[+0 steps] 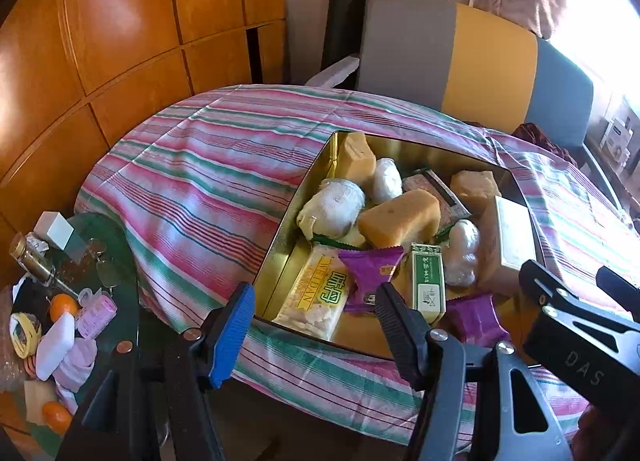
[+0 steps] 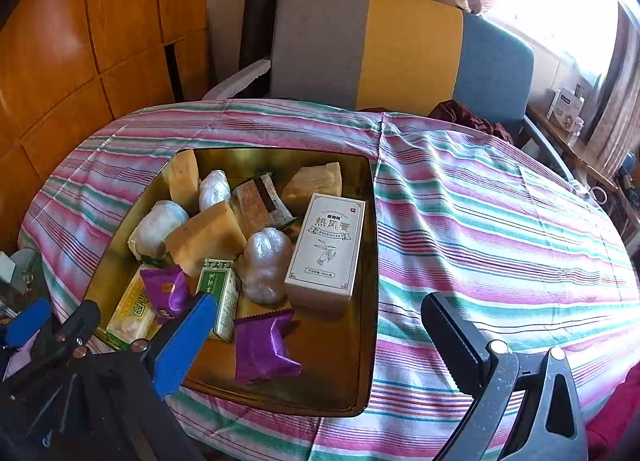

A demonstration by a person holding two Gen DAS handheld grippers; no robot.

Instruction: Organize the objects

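Glossy gold metal tin (image 2: pixel 362 245); striped cloth (image 2: pixel 500 221), probably matt cotton

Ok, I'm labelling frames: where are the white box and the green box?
white box (image 2: pixel 326 247), right wrist view, middle of its printed top face
green box (image 2: pixel 218 285), right wrist view, its green front face

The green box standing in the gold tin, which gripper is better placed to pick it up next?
Probably the left. The left gripper is open and empty, and the green box sits just beyond its right finger. The right gripper, also open, frames the purple packet and the tin's right side.
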